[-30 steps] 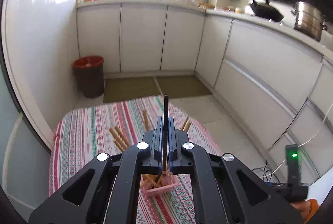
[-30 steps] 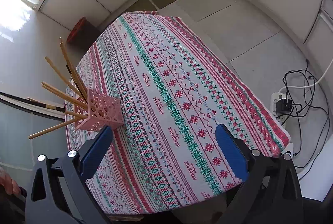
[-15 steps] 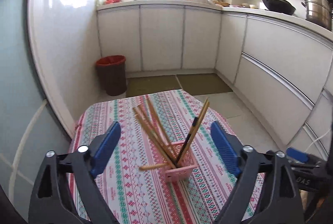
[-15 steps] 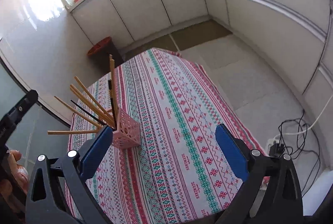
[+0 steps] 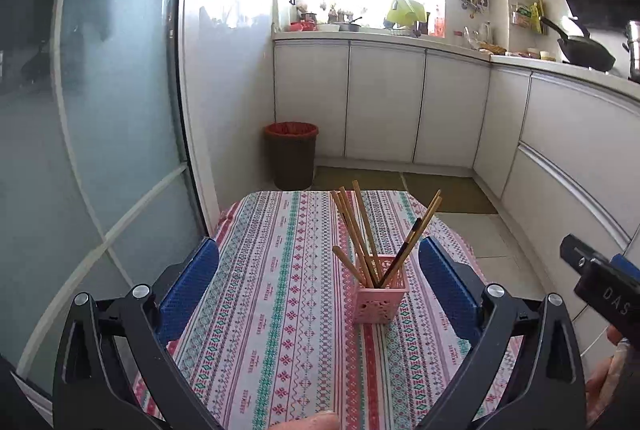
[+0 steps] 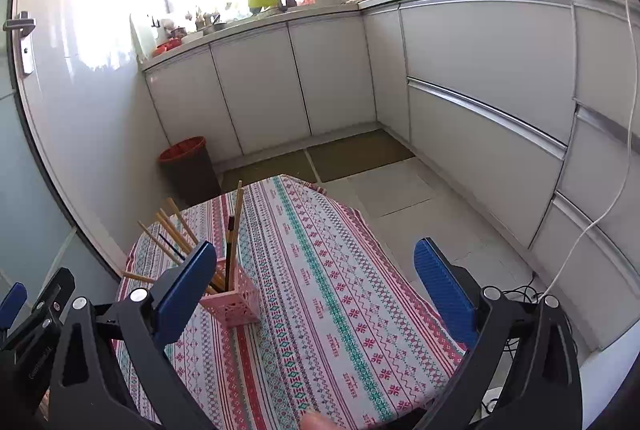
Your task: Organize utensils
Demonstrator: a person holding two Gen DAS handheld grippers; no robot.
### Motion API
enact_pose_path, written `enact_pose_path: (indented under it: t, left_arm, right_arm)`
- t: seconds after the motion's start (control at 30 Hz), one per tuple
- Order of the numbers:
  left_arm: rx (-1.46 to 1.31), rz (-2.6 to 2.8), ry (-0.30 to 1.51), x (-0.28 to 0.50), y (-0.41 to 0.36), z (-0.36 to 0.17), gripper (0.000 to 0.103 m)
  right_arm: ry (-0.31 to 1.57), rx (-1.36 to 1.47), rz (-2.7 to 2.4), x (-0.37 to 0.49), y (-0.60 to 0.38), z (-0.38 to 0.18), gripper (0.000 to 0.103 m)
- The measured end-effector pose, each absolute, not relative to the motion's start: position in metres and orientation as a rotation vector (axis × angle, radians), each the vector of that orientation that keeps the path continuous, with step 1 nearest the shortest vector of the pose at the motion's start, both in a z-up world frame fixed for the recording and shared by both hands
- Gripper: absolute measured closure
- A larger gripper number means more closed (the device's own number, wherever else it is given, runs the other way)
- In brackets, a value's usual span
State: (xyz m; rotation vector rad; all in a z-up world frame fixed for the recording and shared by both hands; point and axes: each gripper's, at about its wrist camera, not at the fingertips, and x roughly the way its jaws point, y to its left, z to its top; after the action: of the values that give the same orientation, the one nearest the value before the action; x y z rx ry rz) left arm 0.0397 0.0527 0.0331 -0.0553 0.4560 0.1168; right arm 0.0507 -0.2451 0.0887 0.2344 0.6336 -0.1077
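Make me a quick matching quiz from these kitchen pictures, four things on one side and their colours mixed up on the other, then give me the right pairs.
Things:
1. utensil holder on the table
2. bin on the floor
3. frying pan on the counter
4. pads of the left tool

Colours:
A. black
B. blue
C. pink
D. brown with a red liner

Pairs: 1-C, 2-D, 3-A, 4-B

Chopsticks (image 5: 362,230) in holder (image 5: 380,300) on table (image 5: 280,310) (upright).
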Motion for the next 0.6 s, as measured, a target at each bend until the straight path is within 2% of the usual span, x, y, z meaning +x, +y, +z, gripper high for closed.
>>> enact_pose_path:
  t: [0.6]
  left_arm:
    - [-0.021, 0.127, 0.457, 0.021, 0.047, 0.052, 0.007]
  right_arm:
    - [0.593, 0.131, -0.098, 0.017, -0.223, 0.11, 0.007]
